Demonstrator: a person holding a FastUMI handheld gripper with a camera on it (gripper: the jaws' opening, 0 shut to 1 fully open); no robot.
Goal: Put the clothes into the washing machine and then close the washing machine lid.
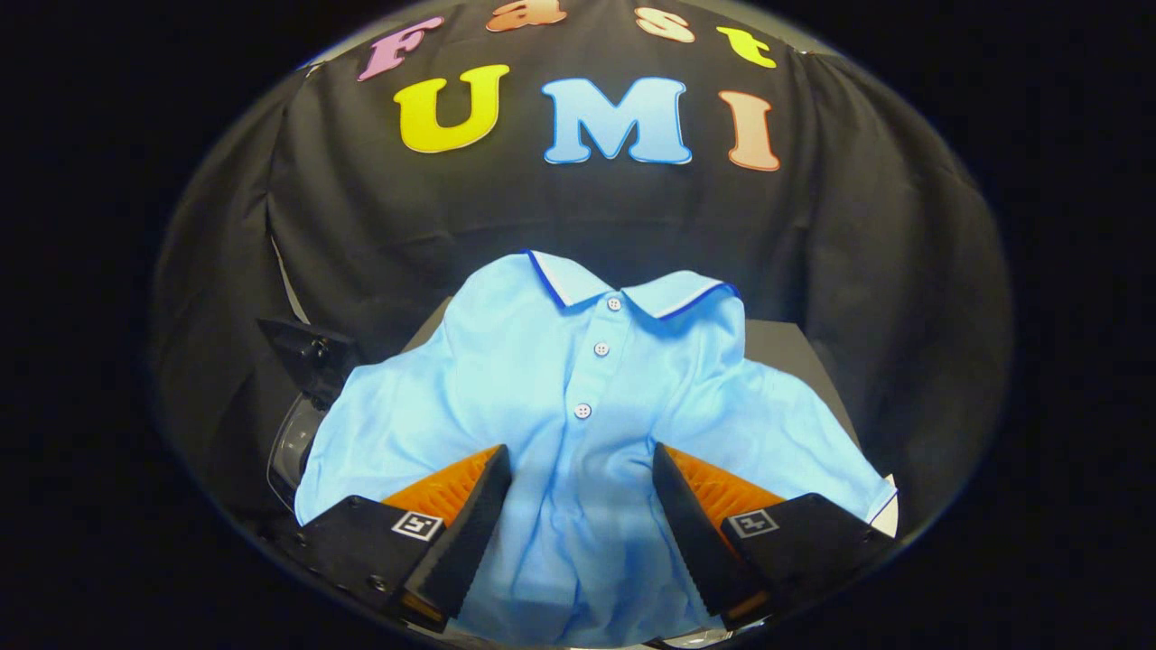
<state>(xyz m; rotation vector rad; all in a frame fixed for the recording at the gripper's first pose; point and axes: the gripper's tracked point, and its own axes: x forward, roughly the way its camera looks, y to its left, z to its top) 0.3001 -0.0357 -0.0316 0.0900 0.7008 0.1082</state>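
Gripper view showed the gripper (582, 474) with its fingers spread wide and pressing on nothing, straddling the button placket of the light blue polo shirt (578, 397), probably lined up to pinch the bunched cloth between them. Beyond and around them the shirt lay draped, collar farthest away, over a dark surface (795, 352), with a dark, glossy-edged object (302, 397) showing at its left edge, possibly the washing machine

The shirt (578, 424) is light sky blue all over. Its collar (578, 282) is the same blue, edged with a thin white line and a darker blue stripe. The three buttons (601, 348) down the front are pale, nearly white. The surface (786, 348) under the shirt is dark grey. The booth's cloth wall (379, 244) behind is black.
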